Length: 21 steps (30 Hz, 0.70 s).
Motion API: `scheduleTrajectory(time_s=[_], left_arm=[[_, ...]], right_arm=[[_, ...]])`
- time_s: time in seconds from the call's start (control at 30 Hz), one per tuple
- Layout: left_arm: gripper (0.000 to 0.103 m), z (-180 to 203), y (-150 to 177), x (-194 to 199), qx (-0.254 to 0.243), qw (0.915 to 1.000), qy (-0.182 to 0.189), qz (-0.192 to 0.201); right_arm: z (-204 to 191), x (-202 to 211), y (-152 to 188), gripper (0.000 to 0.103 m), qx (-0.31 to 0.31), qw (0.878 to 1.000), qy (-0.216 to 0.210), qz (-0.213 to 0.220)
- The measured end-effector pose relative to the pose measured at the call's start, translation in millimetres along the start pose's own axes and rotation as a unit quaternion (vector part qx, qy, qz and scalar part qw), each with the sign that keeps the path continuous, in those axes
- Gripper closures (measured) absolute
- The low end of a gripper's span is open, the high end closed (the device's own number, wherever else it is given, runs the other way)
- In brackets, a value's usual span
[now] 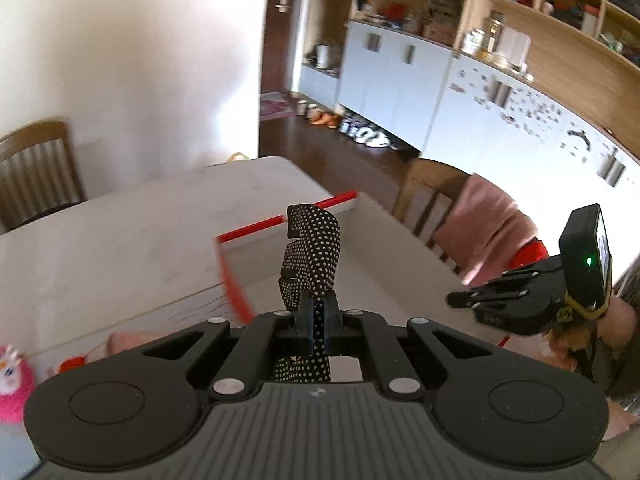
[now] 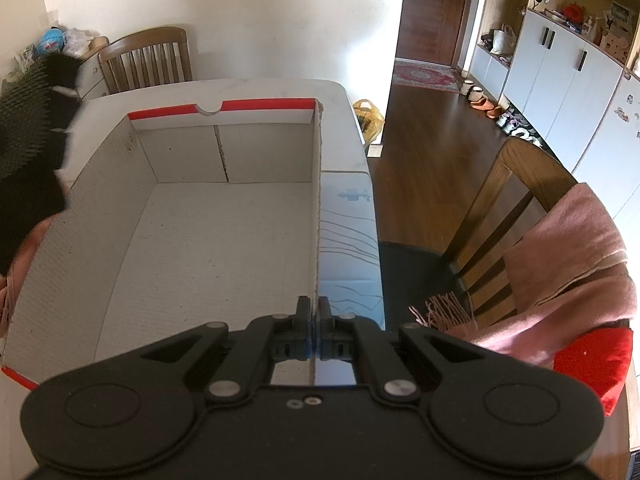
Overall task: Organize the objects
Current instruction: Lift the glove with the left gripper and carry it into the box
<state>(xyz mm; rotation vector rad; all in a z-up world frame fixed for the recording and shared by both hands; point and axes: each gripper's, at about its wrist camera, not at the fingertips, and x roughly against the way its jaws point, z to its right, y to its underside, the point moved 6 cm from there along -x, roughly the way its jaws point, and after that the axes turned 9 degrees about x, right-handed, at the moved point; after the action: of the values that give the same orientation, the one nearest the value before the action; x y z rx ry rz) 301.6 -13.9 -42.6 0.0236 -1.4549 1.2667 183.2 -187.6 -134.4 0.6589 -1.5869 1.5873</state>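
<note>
1. At my far left, a fluffy pink plush toy lies on the pale white tabletop.
2. My left tongs are clamped on a black white-dotted fabric strap, held above the open white cardboard box with red rim.
3. My right tongs pinch the box's right wall.
4. Right of the table, a pink fringed scarf drapes a brown wooden chair on dark wooden flooring.

The box sits on the tabletop before me. A chair stands behind it, another chair to its right.
</note>
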Motion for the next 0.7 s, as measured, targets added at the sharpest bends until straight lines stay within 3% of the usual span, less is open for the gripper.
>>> scheduleTrajectory(time_s=[0.23,0.7], left_arm=[[0.1,39,-9,-56,-0.04,0.9984,0.015,-0.038],[0.1,63,30,-150,-0.083,0.9882,-0.002,-0.129]], right_arm=[[0,-1,-1,0.101,0.007,1.0,-0.002,-0.004],[1,-1,-3,0.101,0.022,1.0,-0.015,-0.012]])
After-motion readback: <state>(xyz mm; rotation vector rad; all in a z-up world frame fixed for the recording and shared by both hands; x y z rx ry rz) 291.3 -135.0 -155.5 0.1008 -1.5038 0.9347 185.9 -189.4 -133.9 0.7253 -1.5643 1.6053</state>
